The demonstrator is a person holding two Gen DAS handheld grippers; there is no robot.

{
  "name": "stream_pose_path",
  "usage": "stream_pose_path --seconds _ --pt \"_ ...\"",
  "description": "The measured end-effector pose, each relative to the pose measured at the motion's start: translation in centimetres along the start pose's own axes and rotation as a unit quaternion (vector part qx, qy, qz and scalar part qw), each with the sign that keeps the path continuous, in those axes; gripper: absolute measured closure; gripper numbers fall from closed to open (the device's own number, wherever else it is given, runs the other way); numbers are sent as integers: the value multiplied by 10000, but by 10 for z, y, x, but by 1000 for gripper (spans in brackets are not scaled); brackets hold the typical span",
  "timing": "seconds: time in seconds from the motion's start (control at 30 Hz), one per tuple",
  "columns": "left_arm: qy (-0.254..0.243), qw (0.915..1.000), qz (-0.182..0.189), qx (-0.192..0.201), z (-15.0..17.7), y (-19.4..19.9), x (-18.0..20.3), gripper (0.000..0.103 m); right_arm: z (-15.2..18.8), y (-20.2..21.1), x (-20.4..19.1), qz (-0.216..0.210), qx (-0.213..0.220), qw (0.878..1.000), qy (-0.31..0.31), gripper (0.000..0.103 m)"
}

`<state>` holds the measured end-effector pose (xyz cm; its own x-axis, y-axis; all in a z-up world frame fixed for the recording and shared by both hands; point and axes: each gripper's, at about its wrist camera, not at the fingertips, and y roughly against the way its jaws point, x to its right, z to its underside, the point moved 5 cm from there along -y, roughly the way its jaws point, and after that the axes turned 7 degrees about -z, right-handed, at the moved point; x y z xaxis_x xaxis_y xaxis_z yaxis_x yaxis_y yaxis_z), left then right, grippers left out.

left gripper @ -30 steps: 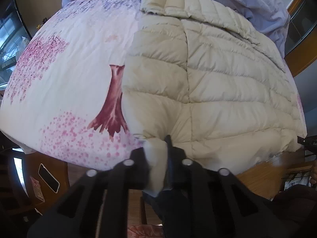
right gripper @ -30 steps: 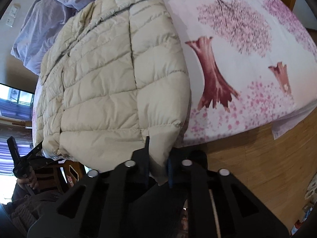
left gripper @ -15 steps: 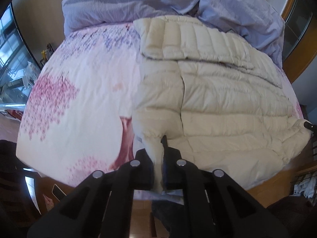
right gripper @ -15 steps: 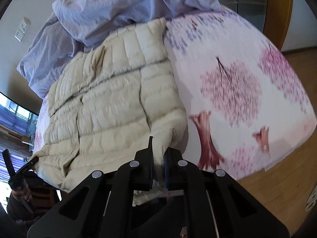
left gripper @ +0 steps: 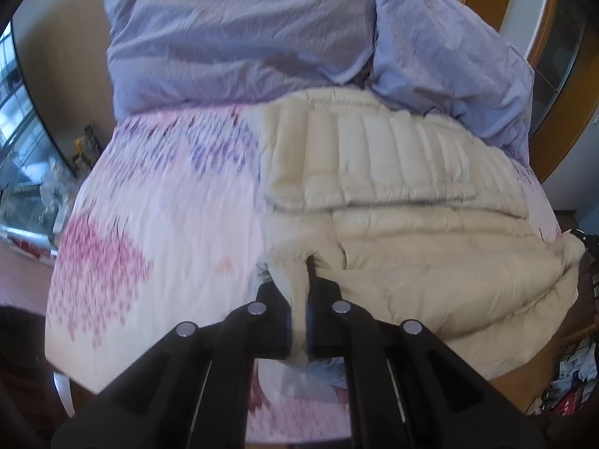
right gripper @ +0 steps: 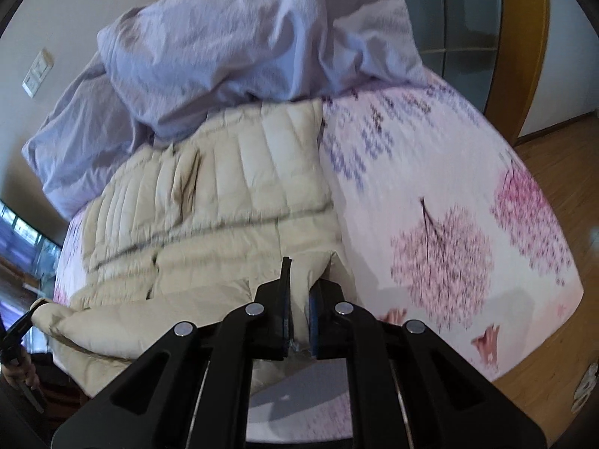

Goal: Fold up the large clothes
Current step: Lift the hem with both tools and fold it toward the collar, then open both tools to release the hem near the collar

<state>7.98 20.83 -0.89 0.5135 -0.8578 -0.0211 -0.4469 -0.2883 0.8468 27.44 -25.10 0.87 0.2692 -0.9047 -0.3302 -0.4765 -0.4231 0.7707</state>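
A cream quilted down jacket [left gripper: 411,202] lies on a bed with a pink blossom-print sheet [left gripper: 168,217]. My left gripper [left gripper: 299,299] is shut on the jacket's near hem corner and holds it lifted above the sheet. In the right wrist view the same jacket [right gripper: 224,202] spreads to the left. My right gripper [right gripper: 299,292] is shut on the other near hem corner, also lifted. The lifted hem curls over the jacket's lower part. The jacket's far end reaches the bedding at the head of the bed.
A crumpled lavender duvet [left gripper: 243,37] is piled at the head of the bed, also in the right wrist view [right gripper: 243,45]. Wooden floor [right gripper: 561,172] lies to the right. A wooden door frame [left gripper: 561,75] stands at the right. The blossom sheet [right gripper: 449,205] lies bare beside the jacket.
Both grippers have lifted the jacket's hem corners and carried them forward over the bed toward the duvet. The jacket's lower part now bunches and folds over itself.
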Motion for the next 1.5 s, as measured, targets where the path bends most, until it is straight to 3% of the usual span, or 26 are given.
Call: stream_pose_path --seconds 0.3,0.5,0.83,1.0,1.3,1.4,1.47,1.5 --pt "-441 9989 -4 145 -63 -28 9 98 -33 -24 -14 464 291 9985 -64 96" --pt "-203 9995 -129 200 -102 -53 13 98 -77 -48 -19 375 321 9988 35 96" --pt "327 9970 -635 284 -181 -92 14 98 -184 -125 -42 155 156 9995 243 96" --pt "485 9946 -912 94 -207 -123 15 98 -204 -161 -41 162 -76 9996 233 96" --pt "693 9904 -1147 -348 -213 -165 14 96 -212 -195 -34 77 -466 9989 -26 95" --pt "935 9883 -1142 -374 -218 -168 10 88 -221 -190 -36 -141 -368 9991 -122 80" --pt "1005 9878 -1149 -295 -224 -163 8 69 -226 -181 -38 -176 -237 9996 -43 63" --pt "989 9879 -1175 -214 -227 -159 7 63 -227 -177 -39 -154 -178 9997 18 60"
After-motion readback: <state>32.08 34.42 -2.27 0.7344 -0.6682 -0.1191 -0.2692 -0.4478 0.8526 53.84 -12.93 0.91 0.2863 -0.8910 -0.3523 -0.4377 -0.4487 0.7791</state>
